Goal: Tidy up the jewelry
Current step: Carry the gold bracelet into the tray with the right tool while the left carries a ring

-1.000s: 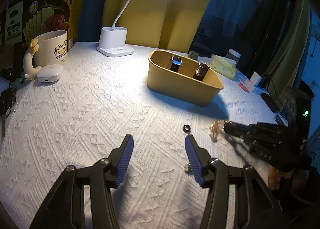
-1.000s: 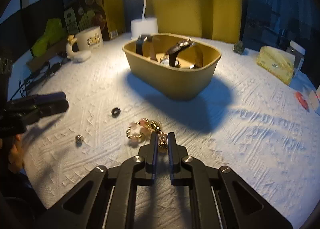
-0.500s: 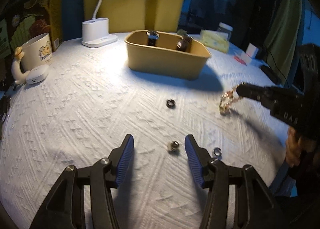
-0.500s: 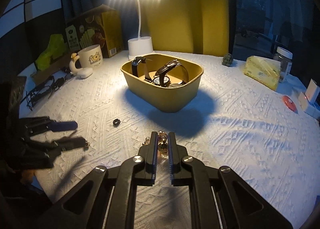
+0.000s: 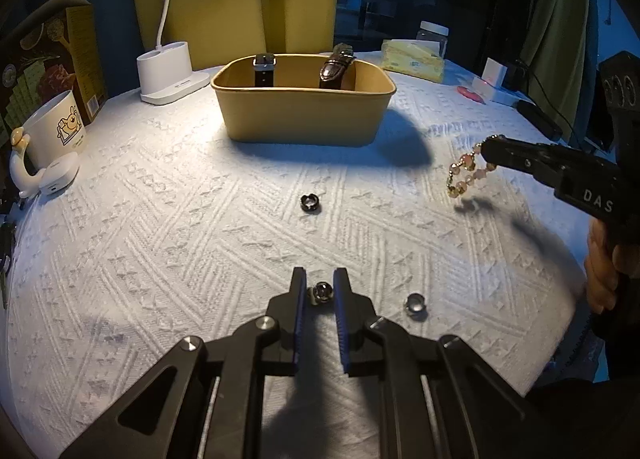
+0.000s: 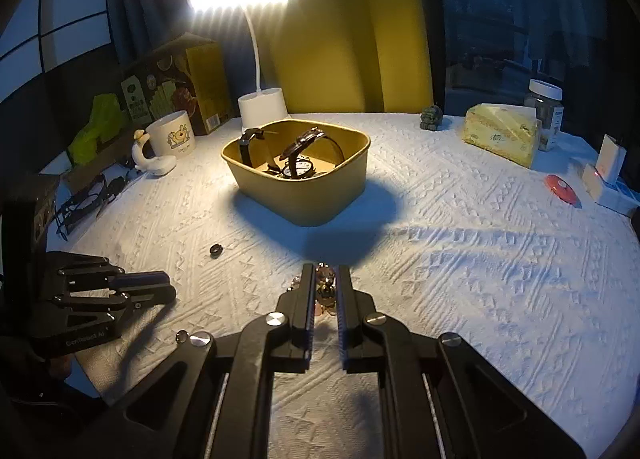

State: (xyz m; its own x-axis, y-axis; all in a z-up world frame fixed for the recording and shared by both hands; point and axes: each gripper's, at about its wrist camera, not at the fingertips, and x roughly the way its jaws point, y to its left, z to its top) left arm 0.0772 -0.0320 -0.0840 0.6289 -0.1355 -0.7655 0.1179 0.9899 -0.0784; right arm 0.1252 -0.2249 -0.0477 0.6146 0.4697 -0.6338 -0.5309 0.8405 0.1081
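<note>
A tan box (image 5: 304, 103) with watches (image 6: 298, 155) stands mid-table. My left gripper (image 5: 320, 293) has closed around a small round ring (image 5: 321, 291) on the white cloth. A silver ring (image 5: 414, 302) lies just right of it and a dark ring (image 5: 309, 202) lies further ahead. My right gripper (image 6: 325, 279) is shut on a pink and gold bead bracelet (image 5: 464, 175) and holds it above the cloth, right of the box. In the right wrist view the bracelet (image 6: 325, 287) hangs between the fingers.
A white lamp base (image 5: 170, 73), a mug (image 5: 56, 131) and a snack box (image 5: 48, 59) stand at the left. A yellow tissue pack (image 5: 412, 59), a jar (image 5: 432, 33) and small items sit at the far right. Glasses (image 6: 84, 199) lie at the left edge.
My left gripper has moved forward over the small ring and closed around it. My right gripper has lifted the bracelet higher off the cloth.
</note>
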